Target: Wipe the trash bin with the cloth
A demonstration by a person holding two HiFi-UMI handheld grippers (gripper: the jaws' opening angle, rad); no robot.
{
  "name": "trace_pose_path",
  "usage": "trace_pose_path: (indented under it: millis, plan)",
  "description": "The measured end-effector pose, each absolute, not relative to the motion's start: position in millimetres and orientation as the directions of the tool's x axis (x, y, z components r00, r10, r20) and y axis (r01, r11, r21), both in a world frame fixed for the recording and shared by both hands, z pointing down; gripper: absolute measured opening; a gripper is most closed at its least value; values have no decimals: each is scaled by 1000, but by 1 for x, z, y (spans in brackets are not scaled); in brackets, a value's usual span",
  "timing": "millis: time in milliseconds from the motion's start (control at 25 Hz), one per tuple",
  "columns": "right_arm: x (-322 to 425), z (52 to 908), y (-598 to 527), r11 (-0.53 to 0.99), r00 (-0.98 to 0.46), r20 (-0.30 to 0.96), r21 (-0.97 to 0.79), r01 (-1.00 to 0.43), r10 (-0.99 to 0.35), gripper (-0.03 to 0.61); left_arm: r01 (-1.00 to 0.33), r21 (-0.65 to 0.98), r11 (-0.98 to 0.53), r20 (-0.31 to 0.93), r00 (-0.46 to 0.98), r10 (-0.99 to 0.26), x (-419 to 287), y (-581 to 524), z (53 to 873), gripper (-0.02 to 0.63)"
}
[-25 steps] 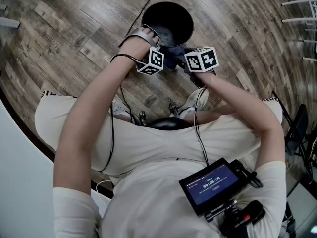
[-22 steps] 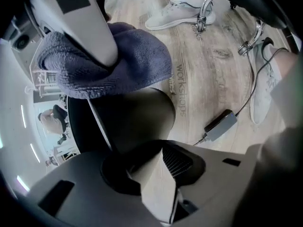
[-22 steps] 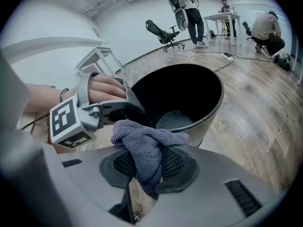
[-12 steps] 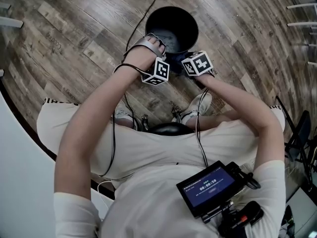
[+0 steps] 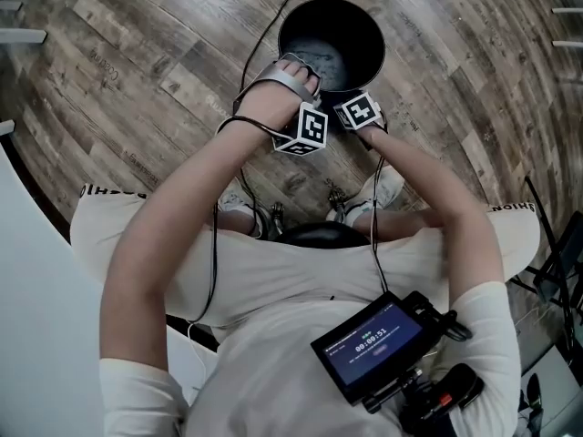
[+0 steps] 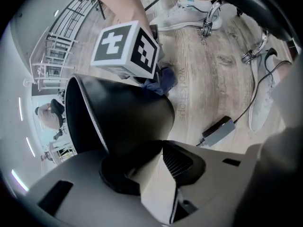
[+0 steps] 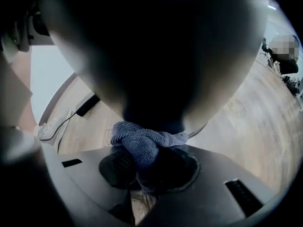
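I see the head view evenly lit and sharp, with fisheye bending at the edges. The right gripper view is dim: the round black plastic trash bin [image 7: 156,46] looms close and blurred.

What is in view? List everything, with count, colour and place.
trash bin: one, black, on the wooden floor.
cloth: one, blue-grey, against the bin's outer wall.
adapter: one, grey, with its cable, on the floor.
shoes: two, white, near the bin.
screen: one, black, at the chest.
left gripper: one, grey, just closed on the bin's rim.
right gripper: one, grey, shut on the cloth.
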State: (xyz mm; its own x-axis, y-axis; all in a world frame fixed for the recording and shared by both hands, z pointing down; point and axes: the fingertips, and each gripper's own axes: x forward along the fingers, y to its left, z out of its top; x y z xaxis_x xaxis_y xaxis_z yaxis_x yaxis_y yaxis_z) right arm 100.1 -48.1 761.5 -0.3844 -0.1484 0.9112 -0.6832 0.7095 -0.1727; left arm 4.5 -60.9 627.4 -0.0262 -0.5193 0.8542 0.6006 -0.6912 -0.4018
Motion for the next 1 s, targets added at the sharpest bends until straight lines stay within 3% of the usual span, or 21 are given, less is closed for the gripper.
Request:
trace_pose_path:
  millis: [200, 400, 800, 1000]
  plan:
    - [95, 777, -44, 675, -414, 909, -271, -686, -56, 95, 585, -402, -705, 858, -28, -512, 6, -64, 627, 150]
    - [105, 776, -38, 689, -390, 919, -246, -682, -59, 95, 567, -402, -719, 860, -35, -509, 8, -62, 629, 153]
    - [94, 692, -18, 756, -447, 893, -254, -603, -57, 95, 555, -392, -734, 862, -57, -504, 8, -63, 629, 156]
    - [89, 634, -22, 713, -507, 854, -287, -640, -112, 95, 564, -398, -724, 874, -6, -486, 7, -62, 629, 158]
